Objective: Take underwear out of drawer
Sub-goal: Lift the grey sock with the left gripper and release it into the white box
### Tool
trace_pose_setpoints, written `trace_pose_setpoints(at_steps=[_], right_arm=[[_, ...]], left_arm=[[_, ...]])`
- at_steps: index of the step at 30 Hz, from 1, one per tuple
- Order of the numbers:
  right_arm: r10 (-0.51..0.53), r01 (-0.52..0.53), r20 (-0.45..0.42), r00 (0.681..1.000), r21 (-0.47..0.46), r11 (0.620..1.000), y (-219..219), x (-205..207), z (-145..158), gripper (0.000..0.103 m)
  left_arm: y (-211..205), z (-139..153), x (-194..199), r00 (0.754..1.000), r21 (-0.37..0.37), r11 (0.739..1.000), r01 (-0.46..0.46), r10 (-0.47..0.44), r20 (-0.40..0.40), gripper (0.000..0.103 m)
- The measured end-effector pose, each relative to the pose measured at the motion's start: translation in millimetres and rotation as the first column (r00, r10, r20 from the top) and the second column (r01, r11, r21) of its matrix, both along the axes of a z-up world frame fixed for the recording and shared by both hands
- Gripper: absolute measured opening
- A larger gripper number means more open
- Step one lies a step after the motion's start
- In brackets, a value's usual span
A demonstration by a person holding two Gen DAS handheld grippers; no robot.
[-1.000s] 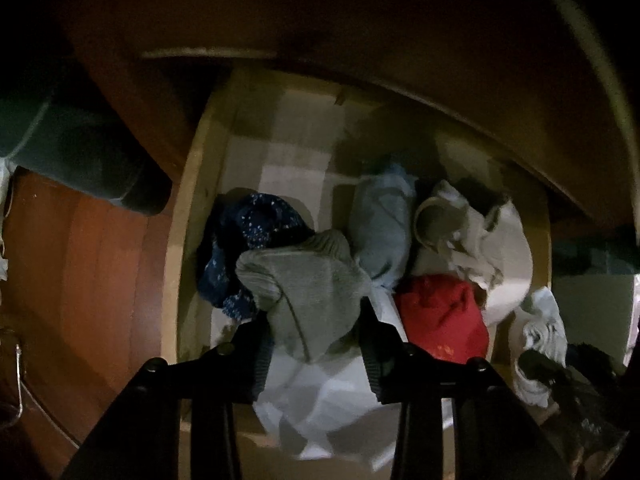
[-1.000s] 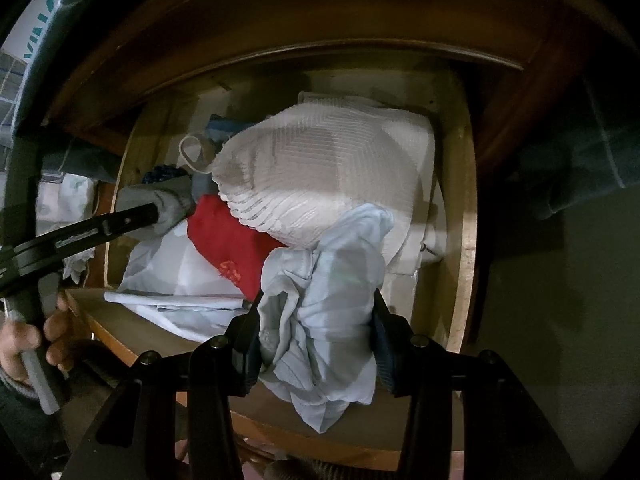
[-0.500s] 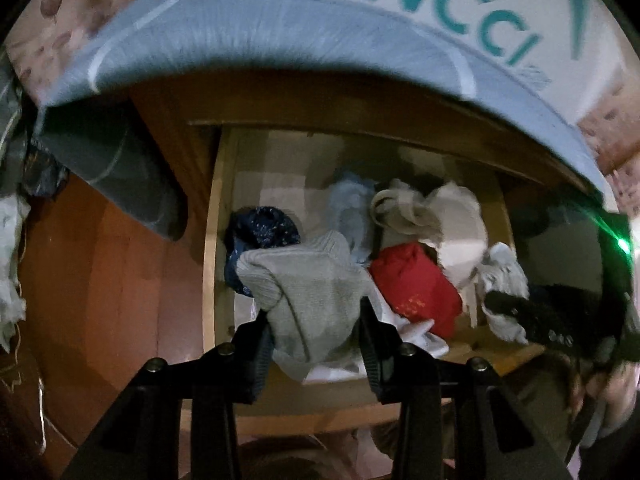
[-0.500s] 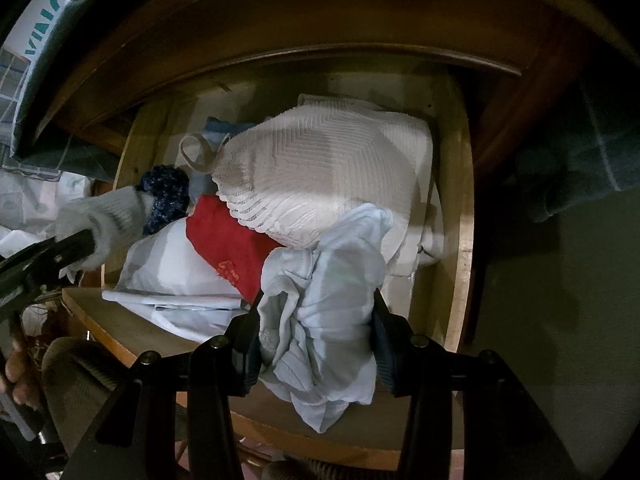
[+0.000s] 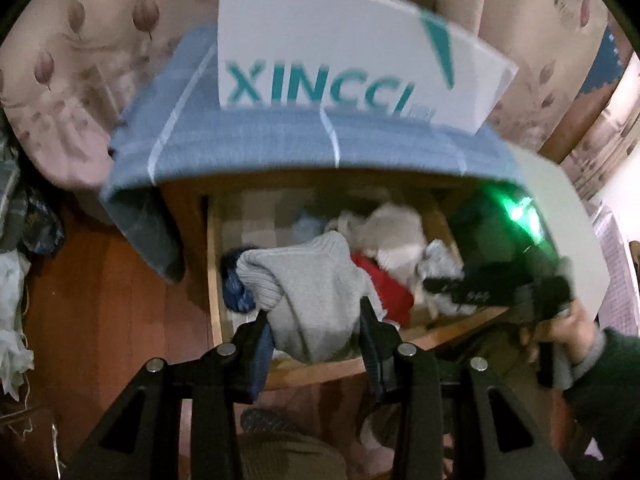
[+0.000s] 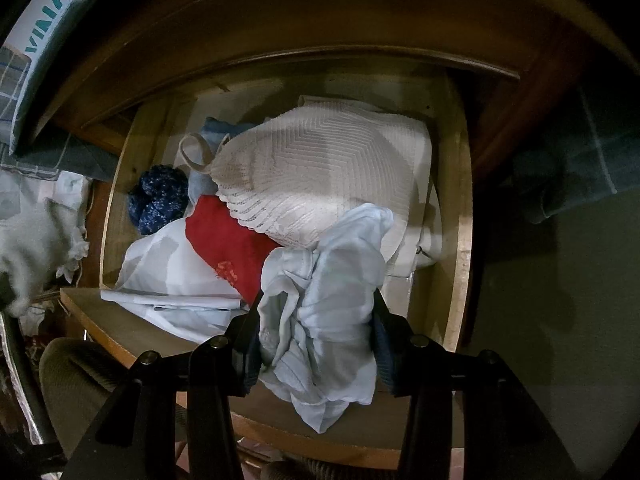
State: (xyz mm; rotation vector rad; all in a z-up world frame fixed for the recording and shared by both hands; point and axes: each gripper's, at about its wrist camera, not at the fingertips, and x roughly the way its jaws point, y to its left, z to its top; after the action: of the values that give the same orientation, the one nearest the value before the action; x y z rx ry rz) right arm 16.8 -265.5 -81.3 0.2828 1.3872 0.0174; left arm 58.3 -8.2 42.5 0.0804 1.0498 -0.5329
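Lift progresses: left tool point(image 5: 316, 322) clamps grey knit underwear point(image 5: 308, 288), now raised clear of drawer point(image 5: 214, 280); right tool point(image 6: 316, 320) keeps gripping pale-blue underwear point(image 6: 328, 280) above front edge.

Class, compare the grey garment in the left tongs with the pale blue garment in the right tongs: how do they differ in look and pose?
The grey garment is a thick ribbed knit; the pale blue garment is thin, smooth and crumpled. The grey garment is held out in front of the drawer, over the floor; the pale blue garment hangs above the drawer's front edge. Both are clamped between tongs: left tongs, right tongs.
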Motion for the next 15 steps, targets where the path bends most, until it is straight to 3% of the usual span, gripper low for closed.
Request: trace_pose_setpoints(at_steps=[7,15], right_arm=[[0.003,-0.003,0.005,1.0,-0.02,1.0,0.9,-1.1,1.2,0.043],[0.011,-0.011,0.003,1.0,-0.029,1.0,2.1,0.2,1.6,0.043]], left_arm=[[12.8,75.6,-3.7,0.987,-0.102,0.994,-0.039,0.055,0.15,0.039],[14.1,169.3,20.2,0.942,-0.18,0.982,-0.063,0.118,0.314,0.039]])
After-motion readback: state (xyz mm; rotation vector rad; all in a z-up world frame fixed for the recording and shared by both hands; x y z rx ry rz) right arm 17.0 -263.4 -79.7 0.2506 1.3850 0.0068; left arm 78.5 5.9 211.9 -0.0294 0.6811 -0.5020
